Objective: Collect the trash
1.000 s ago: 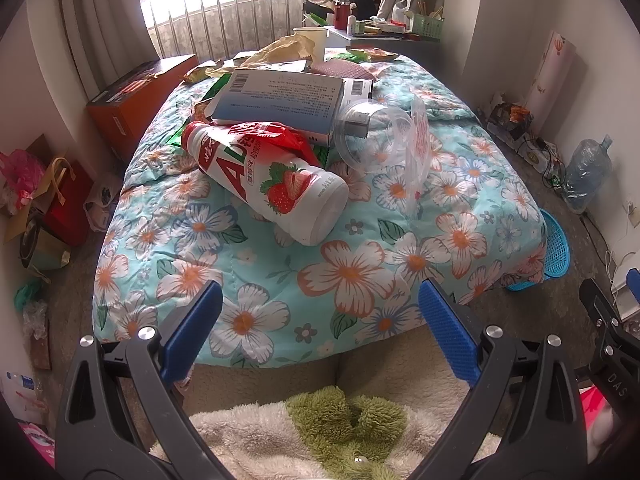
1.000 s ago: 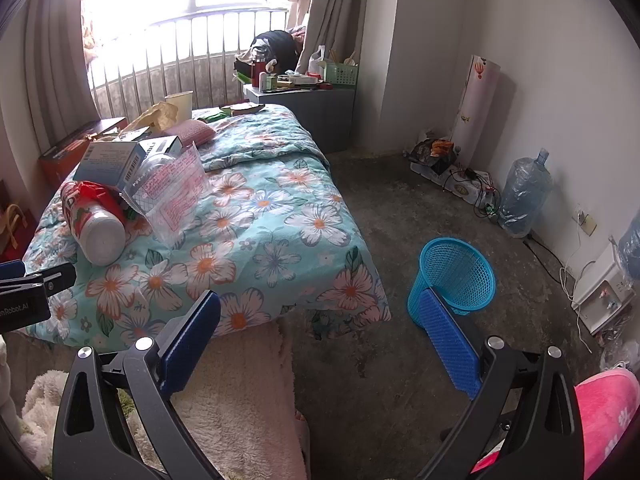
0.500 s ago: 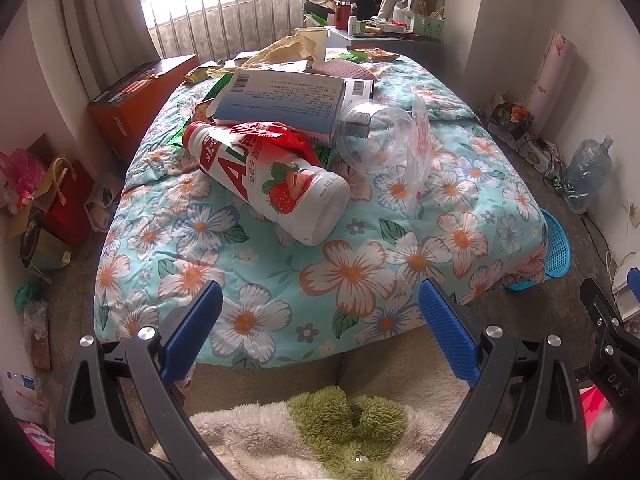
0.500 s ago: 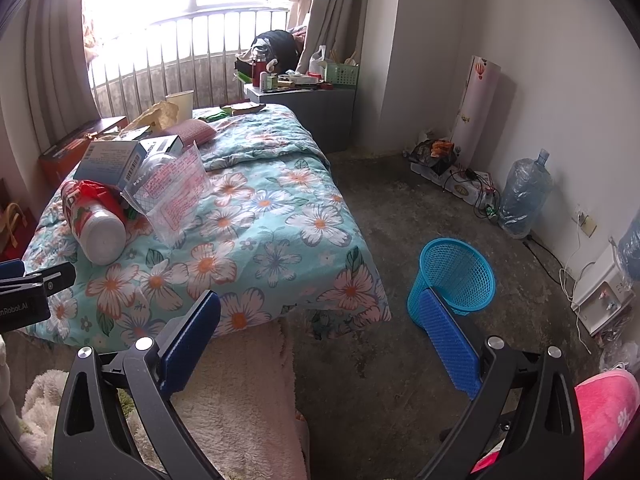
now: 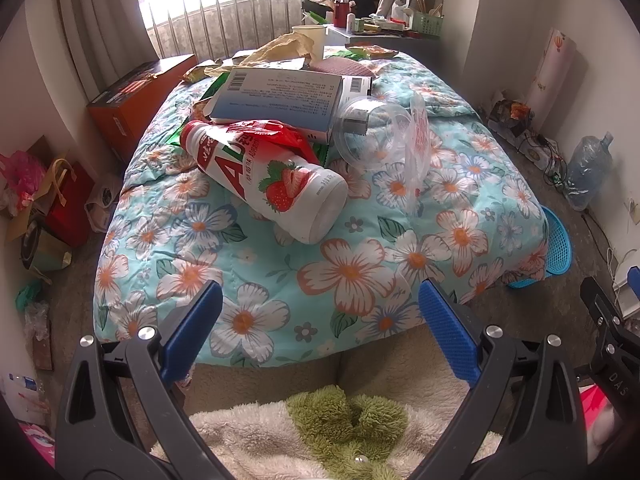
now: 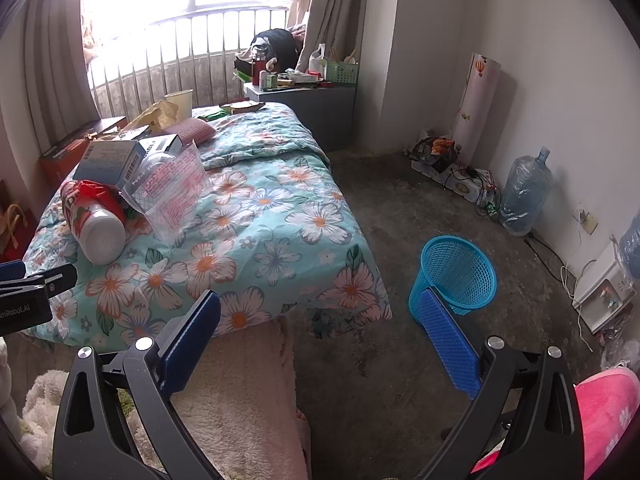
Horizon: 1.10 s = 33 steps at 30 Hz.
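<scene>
Trash lies on the floral bed [image 5: 352,276]: a white strawberry drink bottle [image 5: 268,180] on its side, a red wrapper [image 5: 276,130] over it, a blue-white carton [image 5: 276,96], a clear plastic cup [image 5: 368,128] and a clear plastic bag [image 5: 416,148]. The bottle [image 6: 96,224], carton [image 6: 110,158] and bag [image 6: 172,192] also show in the right wrist view. A blue mesh bin [image 6: 456,276] stands on the floor right of the bed. My left gripper [image 5: 316,320] is open and empty before the bed's foot. My right gripper [image 6: 316,328] is open and empty, near the bin.
A fluffy cream and green rug [image 5: 320,432] lies below the left gripper. An orange box [image 5: 136,92] and bags [image 5: 60,196] sit left of the bed. A water jug [image 6: 524,192], cables and a cluttered nightstand [image 6: 304,92] line the walls. A paper cup [image 5: 310,38] and wrappers sit at the bed's far end.
The left gripper view has shifted very slightly toward the bed. The right gripper has not moved. Both stay open.
</scene>
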Motion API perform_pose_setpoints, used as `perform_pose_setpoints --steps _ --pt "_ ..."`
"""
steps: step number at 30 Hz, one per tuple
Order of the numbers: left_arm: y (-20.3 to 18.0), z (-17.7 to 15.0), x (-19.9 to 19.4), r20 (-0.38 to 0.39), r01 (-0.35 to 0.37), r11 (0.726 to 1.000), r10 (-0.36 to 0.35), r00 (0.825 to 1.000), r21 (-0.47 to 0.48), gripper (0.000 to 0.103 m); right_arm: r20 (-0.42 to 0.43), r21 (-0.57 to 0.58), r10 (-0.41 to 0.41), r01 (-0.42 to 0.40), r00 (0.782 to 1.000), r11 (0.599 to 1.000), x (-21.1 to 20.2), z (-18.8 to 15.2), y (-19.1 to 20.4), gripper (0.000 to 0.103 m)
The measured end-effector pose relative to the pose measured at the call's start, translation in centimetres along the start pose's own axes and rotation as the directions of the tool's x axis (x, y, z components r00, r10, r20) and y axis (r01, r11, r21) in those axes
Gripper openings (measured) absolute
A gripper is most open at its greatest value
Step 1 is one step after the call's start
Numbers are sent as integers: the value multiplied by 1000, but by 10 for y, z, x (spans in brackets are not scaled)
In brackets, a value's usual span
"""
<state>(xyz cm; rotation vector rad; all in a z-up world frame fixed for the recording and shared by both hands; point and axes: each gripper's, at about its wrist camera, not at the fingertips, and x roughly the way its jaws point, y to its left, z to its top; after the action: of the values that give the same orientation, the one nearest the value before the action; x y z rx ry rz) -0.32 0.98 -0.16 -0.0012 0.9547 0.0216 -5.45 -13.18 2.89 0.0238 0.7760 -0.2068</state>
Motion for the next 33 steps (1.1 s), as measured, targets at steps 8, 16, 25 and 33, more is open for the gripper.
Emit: perform_pose_setpoints --steps 8,16,25,33 --pt "0 -2 -2 3 -3 1000 3 1000 0 94 0 0 2 -2 1000 1000 0 0 0 97" --pt "0 0 -1 0 -1 1000 1 1000 0 94 -1 1 2 -2 1000 1000 0 0 -1 97" --pt "2 -1 4 -12 5 1000 -5 1000 1 94 -10 8 -3 3 1000 1000 2 2 1 97" --pt "17 -5 15 -41 16 1000 -17 999 -24 94 -29 20 31 -30 999 999 11 9 10 97"
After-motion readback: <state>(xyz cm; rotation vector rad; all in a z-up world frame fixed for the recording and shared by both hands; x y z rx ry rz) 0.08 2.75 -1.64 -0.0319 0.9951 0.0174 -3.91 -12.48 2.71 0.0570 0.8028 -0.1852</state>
